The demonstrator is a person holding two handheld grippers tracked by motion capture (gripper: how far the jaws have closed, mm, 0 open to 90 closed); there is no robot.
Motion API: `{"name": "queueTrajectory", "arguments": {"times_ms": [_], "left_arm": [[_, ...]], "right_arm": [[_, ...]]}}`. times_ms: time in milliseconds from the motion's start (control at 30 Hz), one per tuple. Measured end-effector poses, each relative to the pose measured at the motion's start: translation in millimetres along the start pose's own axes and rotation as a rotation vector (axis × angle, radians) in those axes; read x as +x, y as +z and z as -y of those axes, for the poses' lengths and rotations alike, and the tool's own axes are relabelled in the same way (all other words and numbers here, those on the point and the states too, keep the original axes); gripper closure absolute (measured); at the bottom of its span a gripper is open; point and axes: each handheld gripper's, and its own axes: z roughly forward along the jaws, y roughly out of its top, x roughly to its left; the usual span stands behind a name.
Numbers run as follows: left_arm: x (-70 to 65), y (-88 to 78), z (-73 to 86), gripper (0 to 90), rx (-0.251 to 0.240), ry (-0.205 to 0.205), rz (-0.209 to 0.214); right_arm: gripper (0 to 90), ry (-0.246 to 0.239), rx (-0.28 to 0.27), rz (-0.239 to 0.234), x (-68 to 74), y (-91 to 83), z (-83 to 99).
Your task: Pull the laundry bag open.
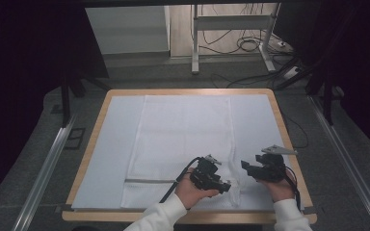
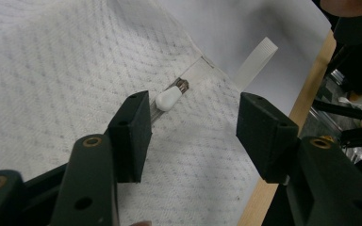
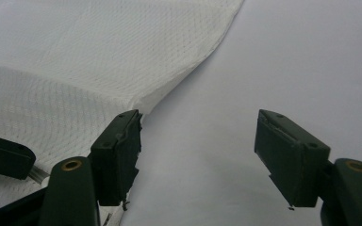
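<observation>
White mesh bag (image 1: 183, 144) flat on table (image 1: 94, 144), zipper pull (image 2: 168, 99) near right. Left gripper (image 2: 193, 127) half open about pull; right gripper (image 3: 198, 146) wide, empty. Next: pinch pull.

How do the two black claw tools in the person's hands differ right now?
The left gripper reaches over the white mesh bag, its jaws either side of the white zipper pull; the right gripper sits just off the bag's edge, over the bare white sheet. The left's jaws look narrower-set, the right's wider. Both are open, black, two-jawed and hand-held, gripping nothing.
</observation>
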Motion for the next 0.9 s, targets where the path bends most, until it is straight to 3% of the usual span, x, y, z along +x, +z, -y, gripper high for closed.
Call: {"name": "queueTrajectory", "arguments": {"times_ms": [633, 900], "left_arm": [[7.7, 12.2, -1.4, 52.5, 0.020, -0.075, 0.072], [10.8, 12.8, -3.8, 53.9, 0.023, -0.087, 0.089]], "right_arm": [[30.8, 0.005, -0.001, 0.005, -0.5, -0.3, -0.1], [30.8, 0.003, -0.001, 0.005, -0.3, 0.0, -0.1]]}}
